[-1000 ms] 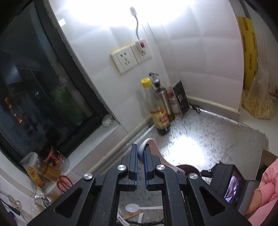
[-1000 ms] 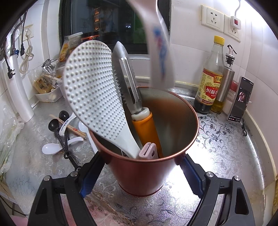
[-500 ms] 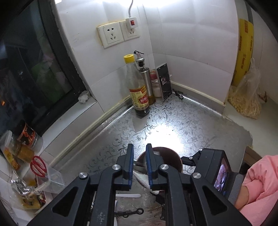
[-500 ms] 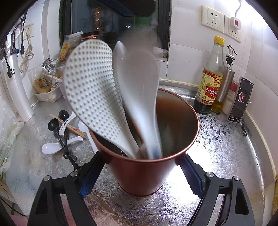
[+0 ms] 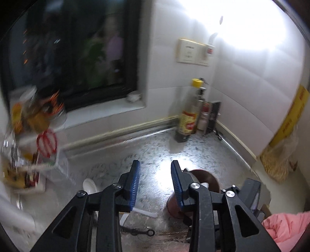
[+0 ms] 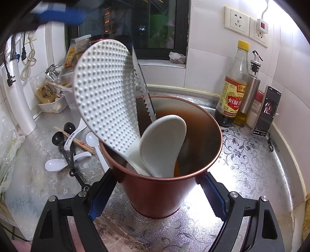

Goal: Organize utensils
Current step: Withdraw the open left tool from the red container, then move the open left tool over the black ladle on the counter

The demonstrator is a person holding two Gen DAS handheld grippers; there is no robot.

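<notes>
My right gripper (image 6: 155,186) is shut on a copper-red cup (image 6: 160,195) that stands on the patterned counter. In the cup lean a white dimpled rice paddle (image 6: 104,91), a serrated metal tool (image 6: 144,93) and a smooth white spoon (image 6: 162,143). My left gripper (image 5: 155,166) hangs above the counter to the left of the cup (image 5: 207,175). Its jaws are opening and nothing is between them. In the right wrist view a blurred blue pad of the left gripper (image 6: 58,15) shows at the top left. Loose white spoons (image 6: 55,164), black measuring spoons (image 6: 58,138) and chopsticks (image 6: 77,142) lie left of the cup.
A vinegar bottle (image 6: 234,93), a steel oil dispenser (image 6: 251,87) and a propped phone (image 6: 267,110) stand in the back right corner. A white tray of clutter (image 6: 52,104) sits under the window at the left. A pink sleeve (image 5: 286,226) shows at the lower right.
The smooth white spoon left my left gripper and dropped into the cup. The left gripper opened, rolled and drew away to the left. The right gripper and cup stayed still.
</notes>
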